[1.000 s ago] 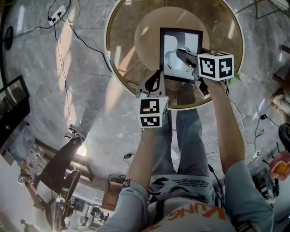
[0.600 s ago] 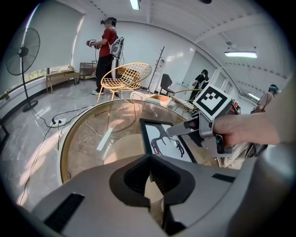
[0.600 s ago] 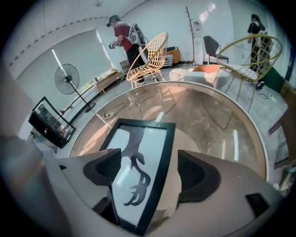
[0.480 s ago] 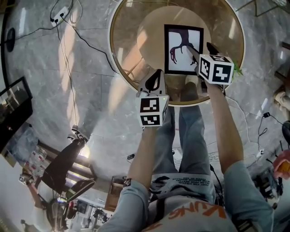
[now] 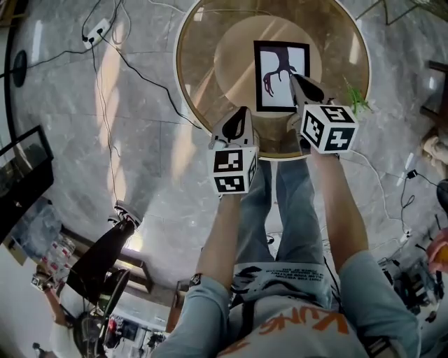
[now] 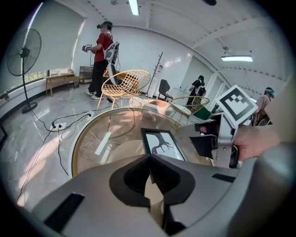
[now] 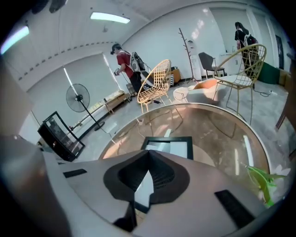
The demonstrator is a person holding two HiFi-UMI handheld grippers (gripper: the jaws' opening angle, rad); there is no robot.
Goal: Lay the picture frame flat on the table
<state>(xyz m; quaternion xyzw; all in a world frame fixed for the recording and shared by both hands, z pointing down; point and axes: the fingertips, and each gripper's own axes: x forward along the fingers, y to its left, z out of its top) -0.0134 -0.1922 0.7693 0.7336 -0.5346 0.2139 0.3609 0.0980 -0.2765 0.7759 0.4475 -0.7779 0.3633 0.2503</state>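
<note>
Brightness: bright, even light in all three views.
Sources: white ceiling strip light [image 6: 134,6]; daylight from windows at the left.
Glare: pale streaks on the glossy grey marble floor [image 5: 105,77] and the round glass worktop [image 5: 203,77].
Distortion: strong fisheye bend, dark corners.
Focus: nearest foreground soft, room sharp.

Wire chair [image 6: 122,85]: yellow, on the grey floor [image 6: 41,139]
Standing fan [image 6: 24,51]: well left of wire chair
Power strip [image 6: 54,125]: on floor, left of wire chair
</note>
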